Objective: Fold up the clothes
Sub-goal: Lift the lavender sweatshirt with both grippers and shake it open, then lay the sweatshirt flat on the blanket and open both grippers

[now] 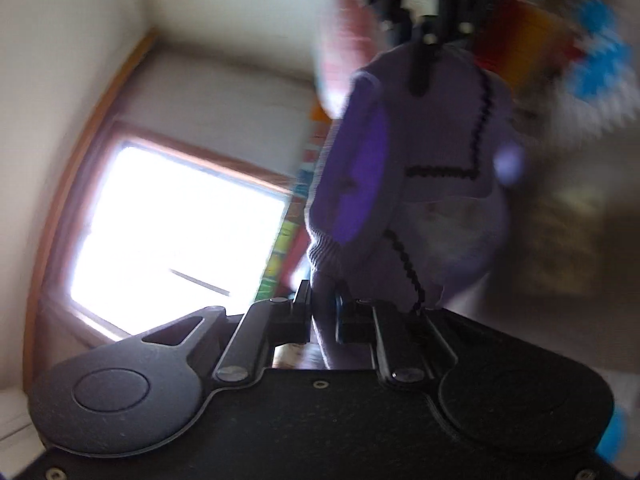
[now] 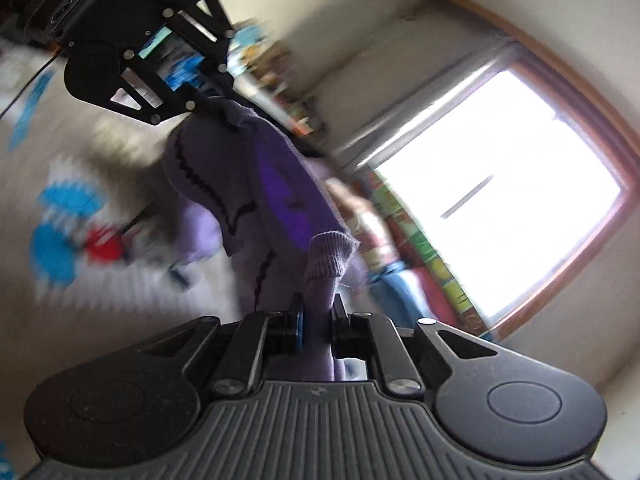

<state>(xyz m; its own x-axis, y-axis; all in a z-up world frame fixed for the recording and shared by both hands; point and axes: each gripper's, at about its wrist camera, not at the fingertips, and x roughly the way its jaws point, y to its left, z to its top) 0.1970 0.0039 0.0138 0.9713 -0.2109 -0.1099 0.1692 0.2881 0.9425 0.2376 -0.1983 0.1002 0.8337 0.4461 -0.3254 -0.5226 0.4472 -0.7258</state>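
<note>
Lilac knit with black zigzag trim, the garment [image 1: 436, 148] hangs stretched between both grippers. The left gripper [image 1: 324, 308] has its jaws nearly closed on a ribbed edge at 6 o'clock. The right gripper [image 2: 318, 316] likewise pinches a ribbed cuff [image 2: 332, 252]. A bright window [image 2: 500, 188] lies at 3 o'clock.

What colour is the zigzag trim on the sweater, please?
Black, on a lilac sweater; clearest in the left wrist view.

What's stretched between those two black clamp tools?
A purple sweater with black zigzag trim. The left gripper and the right gripper each pinch one end; both wrist views show it.
</note>
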